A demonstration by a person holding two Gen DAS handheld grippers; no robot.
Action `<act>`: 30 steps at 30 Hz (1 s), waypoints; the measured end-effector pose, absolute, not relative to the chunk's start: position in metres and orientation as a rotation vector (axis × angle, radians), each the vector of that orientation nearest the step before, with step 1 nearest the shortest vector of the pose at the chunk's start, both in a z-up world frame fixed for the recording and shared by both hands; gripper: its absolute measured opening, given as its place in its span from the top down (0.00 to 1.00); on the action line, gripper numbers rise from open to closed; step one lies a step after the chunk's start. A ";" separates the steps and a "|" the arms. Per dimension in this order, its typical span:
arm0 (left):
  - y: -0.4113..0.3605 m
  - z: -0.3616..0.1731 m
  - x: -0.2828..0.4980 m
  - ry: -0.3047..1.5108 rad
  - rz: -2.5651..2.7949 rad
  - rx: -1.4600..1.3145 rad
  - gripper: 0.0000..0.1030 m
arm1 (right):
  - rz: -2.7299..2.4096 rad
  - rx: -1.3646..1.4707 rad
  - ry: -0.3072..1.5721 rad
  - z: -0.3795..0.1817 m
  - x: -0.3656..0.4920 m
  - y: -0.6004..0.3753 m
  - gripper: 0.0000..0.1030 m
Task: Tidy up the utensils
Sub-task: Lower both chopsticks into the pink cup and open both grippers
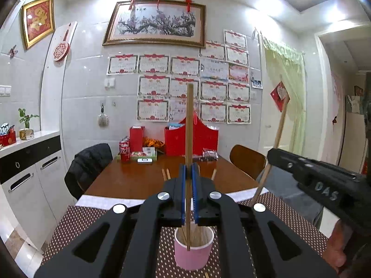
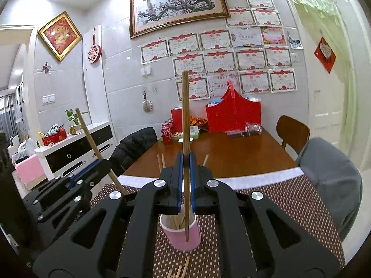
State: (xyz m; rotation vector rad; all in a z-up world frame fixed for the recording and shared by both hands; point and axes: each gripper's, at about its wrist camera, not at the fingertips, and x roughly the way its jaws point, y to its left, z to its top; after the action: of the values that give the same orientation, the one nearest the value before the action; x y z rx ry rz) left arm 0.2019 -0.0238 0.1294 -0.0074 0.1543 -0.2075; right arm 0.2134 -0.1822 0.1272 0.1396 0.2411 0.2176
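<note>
My left gripper (image 1: 189, 170) is shut on a wooden chopstick (image 1: 189, 120) that stands upright, its lower end over a pink paper cup (image 1: 193, 253) holding several chopsticks. My right gripper (image 2: 186, 159) is shut on another upright chopstick (image 2: 185, 111), its tip beside the pink cup (image 2: 182, 237). The right gripper shows in the left wrist view (image 1: 271, 153) with its chopstick (image 1: 277, 139). The left gripper shows in the right wrist view (image 2: 102, 162) with its chopstick (image 2: 92, 139). Loose chopsticks (image 2: 183, 267) lie on the dotted mat in front of the cup.
The cup stands on a brown dotted placemat (image 2: 278, 199) on a wooden table (image 1: 129, 178). More chopsticks (image 1: 165, 173) lie on the table. Red boxes (image 1: 192, 141), cans and snacks stand at the far edge. Chairs (image 1: 247, 159) flank the table; a cabinet (image 1: 30, 162) is left.
</note>
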 end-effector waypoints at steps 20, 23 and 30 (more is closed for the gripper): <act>-0.032 0.060 0.282 0.378 -0.212 0.066 0.94 | 0.277 0.140 0.562 0.055 0.320 -0.156 0.94; -0.032 0.046 0.293 0.422 -0.202 0.088 0.91 | 0.270 0.129 0.597 0.043 0.324 -0.158 0.93; -0.027 0.029 0.299 0.475 -0.175 0.113 0.75 | 0.239 0.142 0.667 0.028 0.324 -0.171 0.69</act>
State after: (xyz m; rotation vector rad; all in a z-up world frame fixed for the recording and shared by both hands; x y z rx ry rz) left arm 0.2991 -0.0272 0.0288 0.1134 0.4754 -0.1748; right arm 0.3239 -0.1706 0.0280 0.1424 0.6668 0.2390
